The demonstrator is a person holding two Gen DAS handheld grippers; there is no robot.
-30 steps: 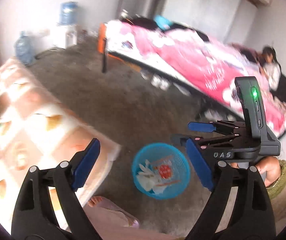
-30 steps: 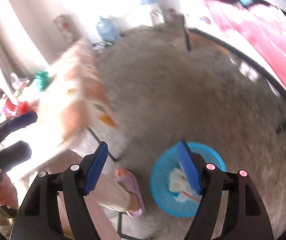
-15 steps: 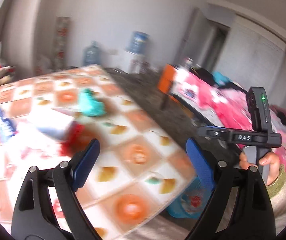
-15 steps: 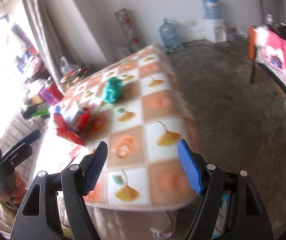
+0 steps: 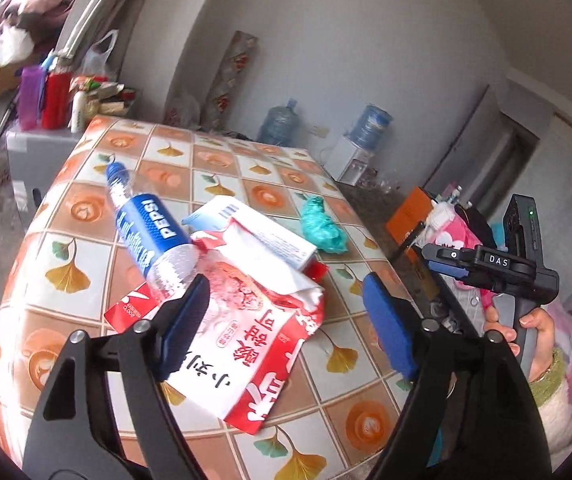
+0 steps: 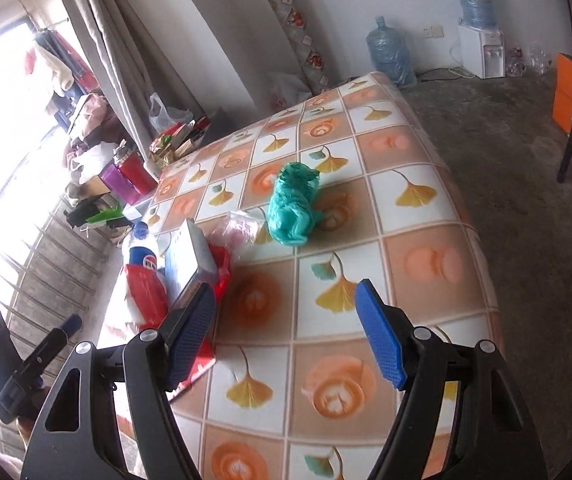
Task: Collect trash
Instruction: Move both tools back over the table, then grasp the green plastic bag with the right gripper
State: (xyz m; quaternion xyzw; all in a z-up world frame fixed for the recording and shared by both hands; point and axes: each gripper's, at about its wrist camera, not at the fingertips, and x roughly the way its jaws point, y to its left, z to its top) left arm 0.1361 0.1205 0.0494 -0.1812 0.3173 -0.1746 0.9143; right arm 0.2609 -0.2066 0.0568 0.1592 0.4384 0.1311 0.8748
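A table with an orange-and-white leaf-pattern cloth holds the trash. On it lie a crushed Pepsi bottle, a red-and-white snack bag, a white-and-blue box, a crumpled green plastic bag and a small clear pink bag. My left gripper is open and empty, low over the snack bag. My right gripper is open and empty above the table's near part; it also shows in the left wrist view.
Water jugs and a dispenser stand by the far wall. Red and purple containers and clutter sit on a low stand left of the table. A bed with pink bedding is at the right, past bare floor.
Both grippers have swung up from the blue basket on the floor to the table top. Both stayed open and empty.
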